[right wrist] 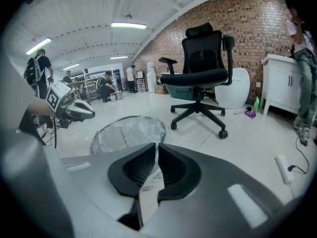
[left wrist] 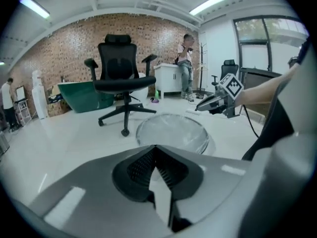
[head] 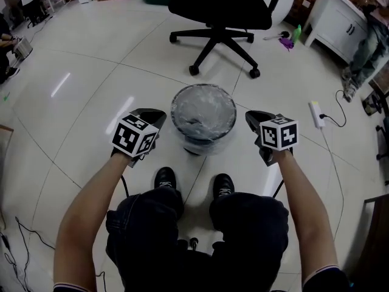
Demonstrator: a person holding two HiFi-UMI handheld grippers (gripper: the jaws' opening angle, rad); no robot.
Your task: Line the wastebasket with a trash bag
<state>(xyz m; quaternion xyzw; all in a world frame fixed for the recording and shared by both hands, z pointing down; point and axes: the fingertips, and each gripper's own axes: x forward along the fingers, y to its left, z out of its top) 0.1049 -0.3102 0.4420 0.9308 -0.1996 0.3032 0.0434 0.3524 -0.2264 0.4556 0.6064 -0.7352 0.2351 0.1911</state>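
Pale tiled floor [head: 91,102], office chair [head: 222,11] at 12 o'clock; left gripper [head: 160,115] at 9 o'clock of wastebasket [head: 182,99], jaws closed, empty; trash bag [head: 203,114] lines the basket, film over rim; right gripper [head: 250,115] at 3 o'clock, jaws closed to a slit, empty; flanking with nothing held suggests the lining is done.

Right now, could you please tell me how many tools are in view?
2. The left tool is just left of the wastebasket, the right tool just right of it; neither is hidden.
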